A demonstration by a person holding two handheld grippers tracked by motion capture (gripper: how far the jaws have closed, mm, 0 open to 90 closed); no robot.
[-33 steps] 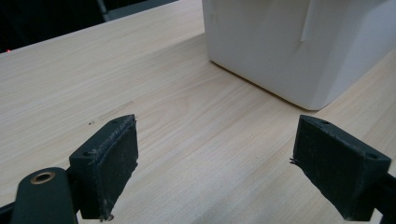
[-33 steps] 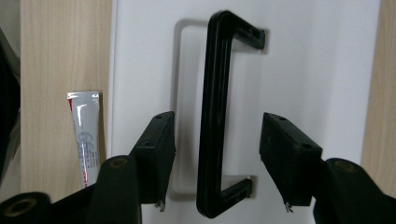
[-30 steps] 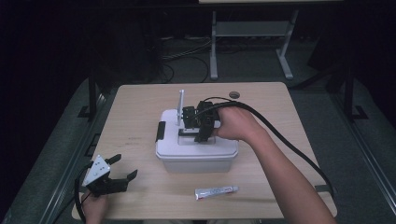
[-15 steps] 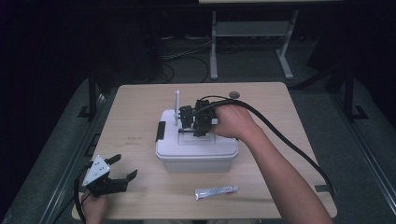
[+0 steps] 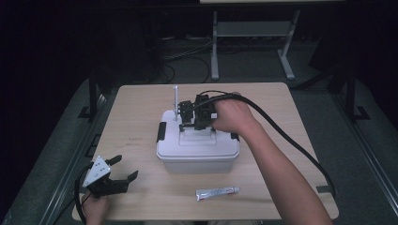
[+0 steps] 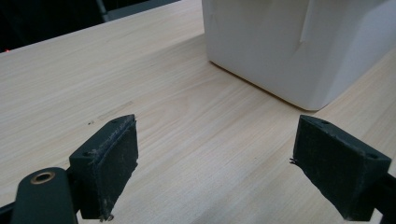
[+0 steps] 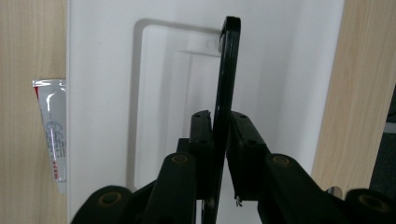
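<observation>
Looking down from the high view, my right gripper point(image 5: 190, 119) sits atop the white box point(image 5: 197, 152) mid-table; my left gripper point(image 5: 123, 169) rests spread near the table's point(image 5: 141, 108) corner. Left gripper view: jaws wide, empty. Right gripper view: my 2 jaws pinch the box's black handle point(image 7: 226, 79), a tube point(image 7: 52, 130) beside the box.

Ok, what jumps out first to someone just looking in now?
The white lidded box at mid-table, with the right claw shut on its black handle, raised on edge above the lid. Next, the left claw open at the table's near left corner, and a small tube lying before the box.
</observation>
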